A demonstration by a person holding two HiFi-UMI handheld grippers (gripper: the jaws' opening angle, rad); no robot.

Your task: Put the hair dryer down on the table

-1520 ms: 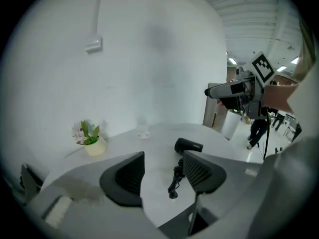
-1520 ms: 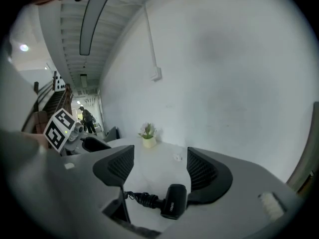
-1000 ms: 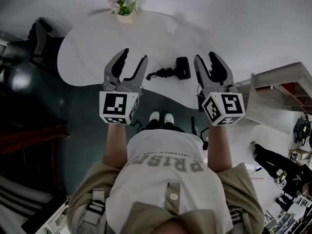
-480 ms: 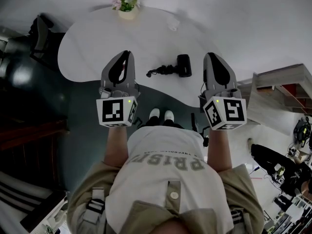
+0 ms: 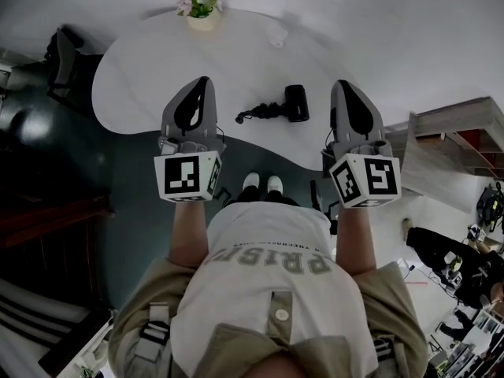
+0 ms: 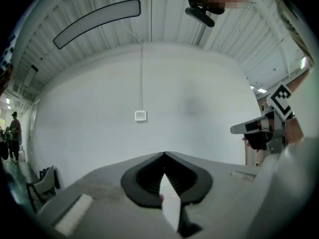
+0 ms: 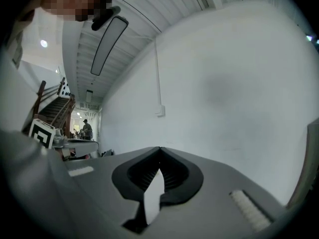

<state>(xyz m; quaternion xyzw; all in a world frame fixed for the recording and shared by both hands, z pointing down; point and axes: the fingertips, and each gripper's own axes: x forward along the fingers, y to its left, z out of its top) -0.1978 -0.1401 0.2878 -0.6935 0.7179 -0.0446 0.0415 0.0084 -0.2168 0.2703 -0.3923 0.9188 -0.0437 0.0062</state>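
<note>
Overhead, in the head view, we held both grippers raised in front of our chest, side by side and well apart. The left gripper [image 5: 203, 83] had its jaws pressed together with nothing in them. The right gripper [image 5: 345, 86] was closed in the same way and just as empty. The hair dryer [image 5: 296, 104] lay on the white table [image 5: 157, 61], close to the near edge. In that view it showed between the two grippers, nearer the right one, and neither gripper touched it. Its cord [image 5: 256, 115] trailed across the tabletop towards the left gripper's side. A flower pot [image 5: 201, 8] stood at the far edge of the table, well away from the hair dryer.

Next, in the left gripper view, we saw the two jaws meeting at their tips, with only a pale sliver of background between the dark pads behind them and no object there. That gripper faced a plain wall [image 6: 199, 98] bearing a small white box [image 6: 141, 115], under a long ceiling light [image 6: 97, 22]. The right gripper showed at the right edge.

Lastly, in the right gripper view, we saw its jaws closed tip to tip and holding nothing. It faced the same pale wall, with a staircase [image 7: 52, 106] off to the left.
</note>
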